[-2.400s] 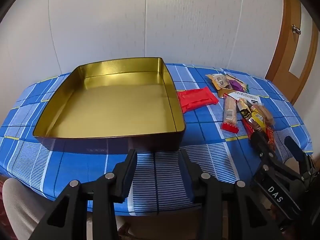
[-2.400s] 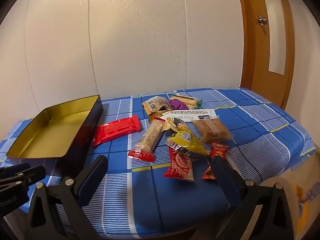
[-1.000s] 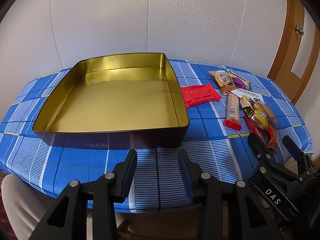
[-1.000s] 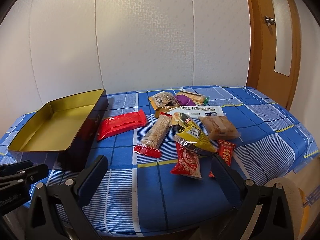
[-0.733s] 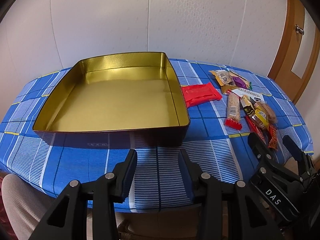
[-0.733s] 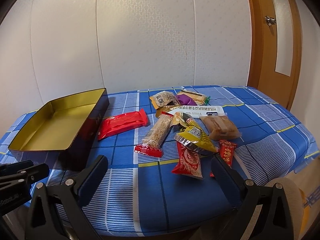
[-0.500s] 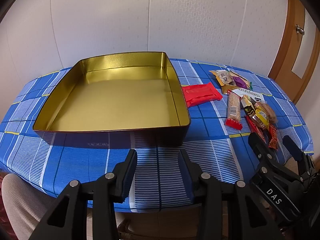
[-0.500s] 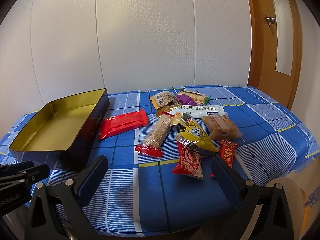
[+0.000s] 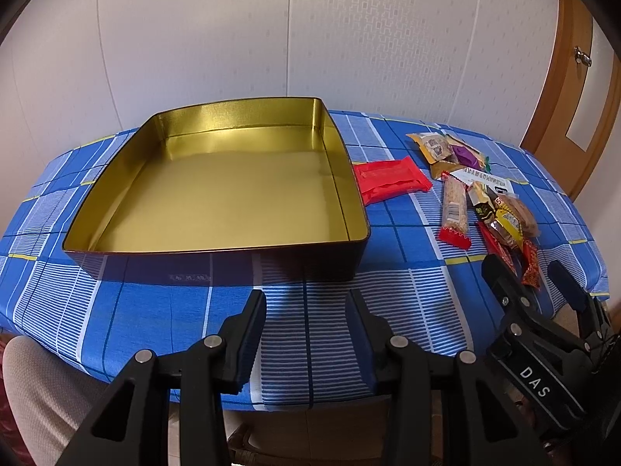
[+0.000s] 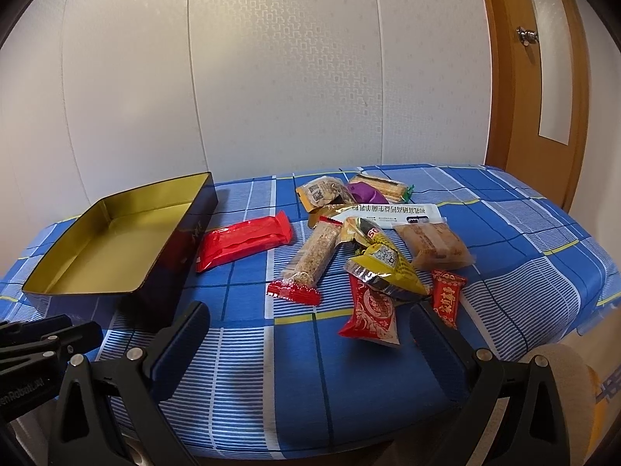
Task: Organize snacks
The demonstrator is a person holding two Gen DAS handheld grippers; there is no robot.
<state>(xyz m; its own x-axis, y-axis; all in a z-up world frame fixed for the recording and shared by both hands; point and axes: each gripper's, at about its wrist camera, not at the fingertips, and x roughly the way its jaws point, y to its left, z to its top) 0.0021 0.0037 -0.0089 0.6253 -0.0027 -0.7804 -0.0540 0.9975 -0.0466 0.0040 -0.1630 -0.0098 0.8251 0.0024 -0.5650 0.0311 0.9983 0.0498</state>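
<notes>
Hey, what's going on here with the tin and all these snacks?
A person holds a gripper in each hand at the near edge of the table. Both the left gripper and the right gripper are open and hold nothing. The gold tin has nothing in it. The snacks, including the red packet and the cereal bar, lie loose on the blue tablecloth to its right. Nothing is sorted yet.

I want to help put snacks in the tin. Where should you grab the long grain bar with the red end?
Probably across the middle of the grain bar, with the right tool coming down from above. It lies flat on the tablecloth, long and narrow, so its width should fit between the open fingers. Its far end touches other snacks, so the free middle looks safer.
</notes>
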